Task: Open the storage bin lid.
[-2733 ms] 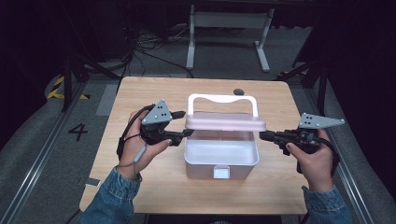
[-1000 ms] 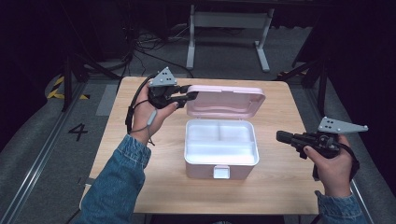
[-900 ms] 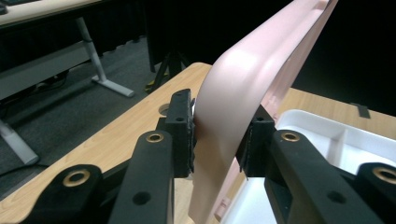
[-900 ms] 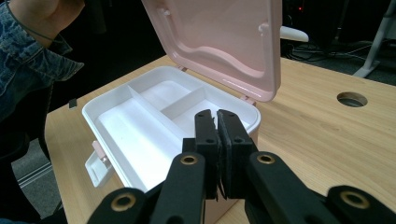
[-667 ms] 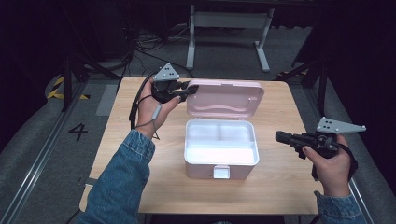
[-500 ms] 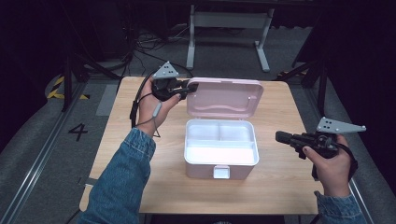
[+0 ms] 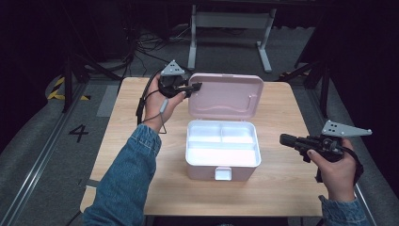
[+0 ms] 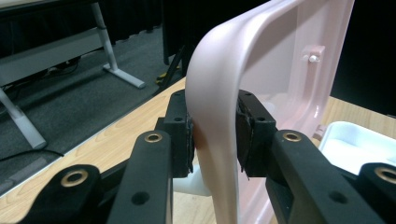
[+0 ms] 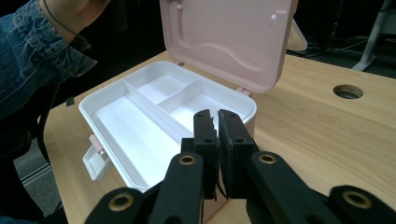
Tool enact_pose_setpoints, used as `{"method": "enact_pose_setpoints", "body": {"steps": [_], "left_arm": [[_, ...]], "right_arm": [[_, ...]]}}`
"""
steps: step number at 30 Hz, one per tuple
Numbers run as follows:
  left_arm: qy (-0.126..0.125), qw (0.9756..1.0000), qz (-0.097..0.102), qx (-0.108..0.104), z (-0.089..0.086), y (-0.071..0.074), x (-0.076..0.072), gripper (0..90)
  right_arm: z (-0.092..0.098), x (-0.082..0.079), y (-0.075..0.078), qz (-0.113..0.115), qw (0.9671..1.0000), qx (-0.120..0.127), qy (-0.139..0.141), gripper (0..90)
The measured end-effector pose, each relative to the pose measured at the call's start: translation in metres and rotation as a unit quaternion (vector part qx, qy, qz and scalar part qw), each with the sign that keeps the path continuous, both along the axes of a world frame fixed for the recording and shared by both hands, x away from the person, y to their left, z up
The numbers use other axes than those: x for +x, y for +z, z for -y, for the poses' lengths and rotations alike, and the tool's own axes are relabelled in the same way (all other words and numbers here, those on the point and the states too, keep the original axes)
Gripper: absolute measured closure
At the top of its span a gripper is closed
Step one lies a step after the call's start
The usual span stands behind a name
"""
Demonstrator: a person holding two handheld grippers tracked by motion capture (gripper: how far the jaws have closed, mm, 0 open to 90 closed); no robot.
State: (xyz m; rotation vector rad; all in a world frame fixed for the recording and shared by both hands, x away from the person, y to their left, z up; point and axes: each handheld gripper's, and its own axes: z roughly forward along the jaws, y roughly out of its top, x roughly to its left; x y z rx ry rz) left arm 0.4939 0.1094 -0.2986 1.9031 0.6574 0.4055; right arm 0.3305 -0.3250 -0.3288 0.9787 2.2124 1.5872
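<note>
A pink-and-white box (image 7: 222,150) sits mid-table with its pink lid (image 7: 227,95) swung up and standing open. Inside, the white tray (image 9: 140,116) has one long compartment and two smaller ones, all bare. My left gripper (image 7: 195,86) is shut on the lid's left edge; in the left gripper view the pink lid rim (image 8: 212,121) is pinched between both pads. My right gripper (image 7: 283,139) hovers off the box's right side, shut with nothing in it. Its own view shows the shut right gripper (image 9: 217,116) pointing at the open box.
A white latch (image 7: 222,173) hangs at the box's front. A round cable hole (image 9: 348,91) is in the wooden tabletop (image 7: 291,188) behind the box. A metal table frame (image 7: 230,21) stands on the floor beyond the far edge.
The lid went from half-raised to fully upright, carried back by my left gripper. My right gripper drew away from the box to the right and has held still since.
</note>
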Motion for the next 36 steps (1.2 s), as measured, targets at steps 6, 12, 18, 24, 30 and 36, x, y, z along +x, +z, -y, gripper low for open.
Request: {"method": "enact_pose_setpoints", "body": {"steps": [6, 12, 18, 24, 30, 36], "left_arm": [[0.000, 0.9999, -0.004, 0.011, 0.007, -0.009, 0.010, 61.8], [0.004, 0.9999, -0.013, 0.007, 0.007, -0.015, 0.018, 59.1], [0.014, 0.9994, -0.025, 0.017, 0.008, -0.023, 0.026, 57.1], [0.021, 0.9989, -0.035, 0.022, 0.009, -0.029, 0.031, 55.4], [0.024, 0.9979, -0.054, 0.026, 0.009, -0.038, 0.041, 52.9], [0.030, 0.9964, -0.070, 0.036, 0.011, -0.047, 0.046, 49.5]], "right_arm": [[0.003, -0.002, -0.001, 0.000, 1.0000, 0.001, -0.007, 84.6], [0.005, -0.003, -0.001, -0.002, 0.9999, 0.001, -0.011, 83.3], [0.004, -0.001, -0.003, -0.004, 0.9999, -0.002, -0.011, 80.9], [0.005, 0.000, -0.005, -0.009, 0.9999, -0.003, -0.014, 80.1], [0.005, 0.002, -0.007, -0.013, 0.9998, -0.005, -0.015, 79.5], [0.005, 0.002, -0.008, -0.015, 0.9998, -0.005, -0.014, 78.1]]}}
